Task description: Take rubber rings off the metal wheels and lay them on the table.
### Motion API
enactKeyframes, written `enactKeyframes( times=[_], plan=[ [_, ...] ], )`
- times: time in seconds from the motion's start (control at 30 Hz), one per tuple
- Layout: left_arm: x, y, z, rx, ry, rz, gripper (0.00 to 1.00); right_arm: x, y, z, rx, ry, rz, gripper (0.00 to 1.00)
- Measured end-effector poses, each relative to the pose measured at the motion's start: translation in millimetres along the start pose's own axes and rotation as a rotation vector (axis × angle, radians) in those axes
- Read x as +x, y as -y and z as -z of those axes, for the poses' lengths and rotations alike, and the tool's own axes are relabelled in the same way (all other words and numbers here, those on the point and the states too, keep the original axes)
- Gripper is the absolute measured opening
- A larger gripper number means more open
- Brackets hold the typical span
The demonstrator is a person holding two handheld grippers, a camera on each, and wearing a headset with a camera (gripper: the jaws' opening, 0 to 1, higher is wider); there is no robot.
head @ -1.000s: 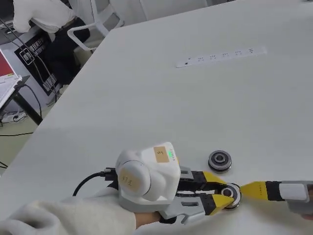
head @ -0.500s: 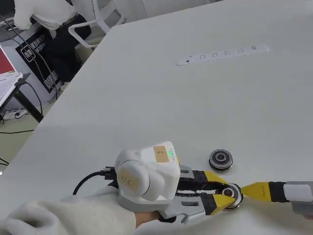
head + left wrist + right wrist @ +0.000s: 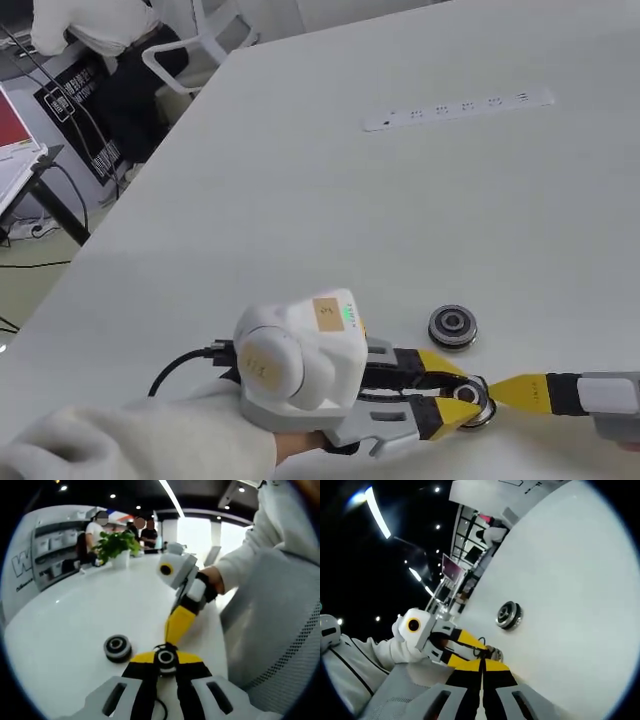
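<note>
Room: office, with a big white surface and a power strip way up at the far end, well apart from the work.
Left gripper: down at the near edge. My fingers are closed in narrow on a metal wheel, one finger each side of it.
Wheel attitude: looks like it's flat, hub facing up, on the surface or just above it. Can't say which.
Right gripper: comes in from the right. Fingers are pressed together into one flat wedge with no gap showing, and the tip touches the wheel's rim on the side away from my left hand.
Rubber ring: the dark band round that rim, I think. Too small to tell if my right fingers have nipped any of it, or if it has started to lift.
What the move turns on: the two grippers sit nose to nose on one line with the wheel pinned between them. The ring is dead ahead of my right tip, so I reckon the peel goes back along the right gripper's own length, away from the left.
Second wheel: just beyond the held one, apart from it, with nothing touching it.
</note>
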State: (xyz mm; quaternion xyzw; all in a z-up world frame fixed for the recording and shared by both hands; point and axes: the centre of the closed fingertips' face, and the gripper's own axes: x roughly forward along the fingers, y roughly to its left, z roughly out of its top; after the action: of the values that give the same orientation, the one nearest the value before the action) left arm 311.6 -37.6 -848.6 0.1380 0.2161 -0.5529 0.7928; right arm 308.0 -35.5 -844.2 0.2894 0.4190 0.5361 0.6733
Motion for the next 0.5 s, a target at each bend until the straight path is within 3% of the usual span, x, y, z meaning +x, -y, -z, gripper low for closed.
enactKeyframes(
  times=[0.5],
  plan=[
    [0.5, -0.3, 0.0, -0.005, 0.006, 0.0, 0.14, 2.5, -4.3, 0.0, 0.008, -0.001, -0.029, 0.0]
  ],
)
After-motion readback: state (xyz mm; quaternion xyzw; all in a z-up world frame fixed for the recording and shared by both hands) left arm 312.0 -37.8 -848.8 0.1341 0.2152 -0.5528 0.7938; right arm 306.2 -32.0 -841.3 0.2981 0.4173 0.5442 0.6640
